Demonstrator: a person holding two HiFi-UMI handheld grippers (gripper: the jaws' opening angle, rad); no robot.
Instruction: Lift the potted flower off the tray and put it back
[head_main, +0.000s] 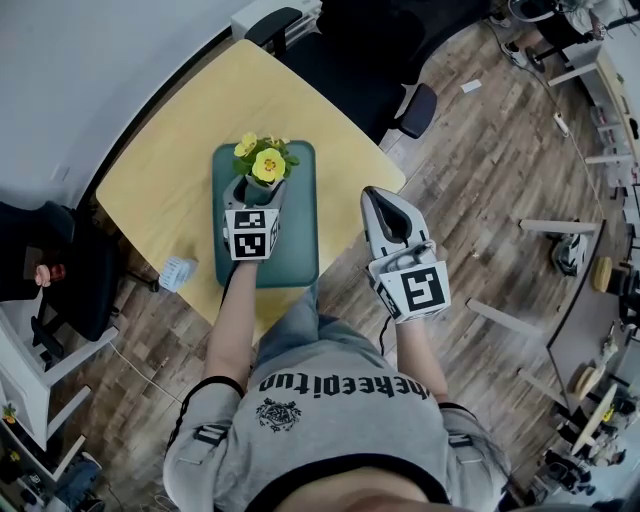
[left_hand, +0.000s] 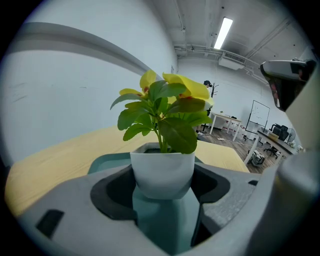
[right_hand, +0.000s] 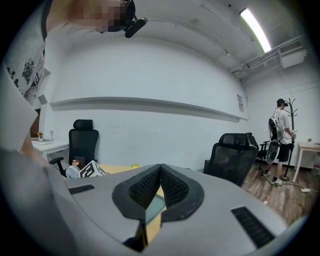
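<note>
A yellow-flowered plant (head_main: 267, 163) in a white pot (left_hand: 162, 170) stands at the far end of a dark green tray (head_main: 300, 235) on the yellow table (head_main: 165, 170). My left gripper (head_main: 262, 190) reaches over the tray from the near side, and its jaws press both sides of the pot (left_hand: 162, 186). The tray (left_hand: 162, 222) shows right under the pot; I cannot tell if the pot touches it. My right gripper (head_main: 378, 195) hangs by the table's right corner, off the tray, shut and empty, jaw tips together (right_hand: 160, 169).
A small white-and-blue object (head_main: 178, 272) lies at the table's near left edge. Black office chairs stand behind the table (head_main: 375, 60) and to its left (head_main: 60, 270). Wooden floor (head_main: 500, 170) spreads to the right. A person (right_hand: 276, 135) stands far off by a coat rack.
</note>
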